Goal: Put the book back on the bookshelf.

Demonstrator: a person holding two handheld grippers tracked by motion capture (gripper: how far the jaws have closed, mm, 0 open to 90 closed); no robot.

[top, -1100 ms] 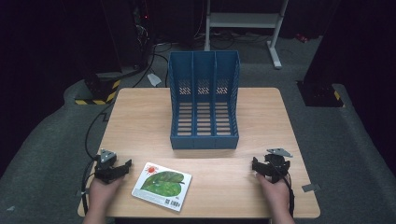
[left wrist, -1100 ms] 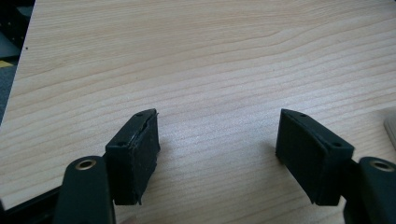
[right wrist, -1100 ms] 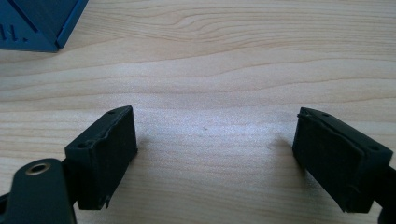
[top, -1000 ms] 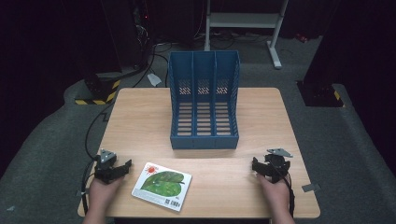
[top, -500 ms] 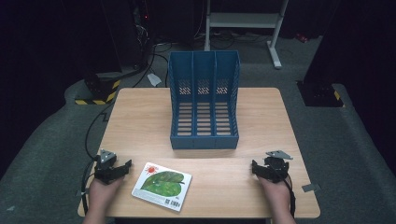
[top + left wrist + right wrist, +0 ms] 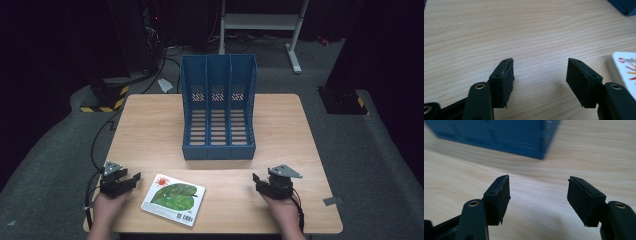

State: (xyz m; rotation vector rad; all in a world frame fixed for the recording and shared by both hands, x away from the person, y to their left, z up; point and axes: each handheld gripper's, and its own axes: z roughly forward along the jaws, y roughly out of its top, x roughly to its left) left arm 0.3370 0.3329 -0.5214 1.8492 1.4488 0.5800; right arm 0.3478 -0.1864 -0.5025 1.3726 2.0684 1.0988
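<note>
**Book pickup not yet started, both grippers idle at near edge**

Book [image 6: 173, 199] lay flat on the table [image 6: 150, 130], near edge, left of centre, cover up, well apart from the blue file rack [image 6: 218, 107] standing mid-table with three open slots. Left gripper [image 6: 131, 181] sat just beside the book's left edge, not touching; in the left gripper view its jaws stood wide apart with only bare wood between them, the book's corner [image 6: 625, 67] off to the side. Right gripper [image 6: 256, 179] rested near the table's right side, jaws also spread and empty, pointed toward the rack's lower corner [image 6: 499, 135].

Judged step: reach for the book. To do it well, the left gripper needed to swing toward the book's edge, come in low and level with the tabletop, and get one jaw under the cover. A flat thin book would likely slide when nudged, so the right gripper probably should brace the far side before closing.
</note>
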